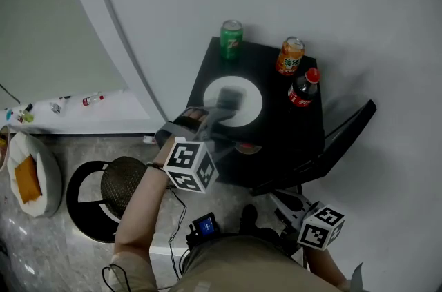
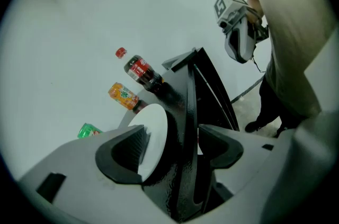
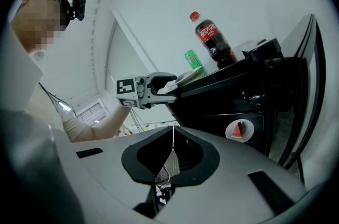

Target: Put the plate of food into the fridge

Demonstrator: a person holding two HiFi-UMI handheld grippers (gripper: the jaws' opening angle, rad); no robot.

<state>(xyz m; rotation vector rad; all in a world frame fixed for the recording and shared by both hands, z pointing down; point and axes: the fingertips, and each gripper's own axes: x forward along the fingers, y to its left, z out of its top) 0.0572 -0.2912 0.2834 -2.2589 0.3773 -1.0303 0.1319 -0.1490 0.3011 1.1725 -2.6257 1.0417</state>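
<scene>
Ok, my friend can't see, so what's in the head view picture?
From above, a person's left gripper reaches over a white plate on top of a small black fridge with its door open. A green can, an orange can and a cola bottle stand on the fridge too, and the right gripper hangs low by the door.

Head view: steeply down over fridge (image 1: 280, 121). Gripper views: close beside it; all share cola bottle (image 1: 302, 89).

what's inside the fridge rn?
One small white plate carrying a red wedge sits inside the open fridge. The rest of the interior is too dark to read, and in the head view the fridge's top covers most of it.
</scene>
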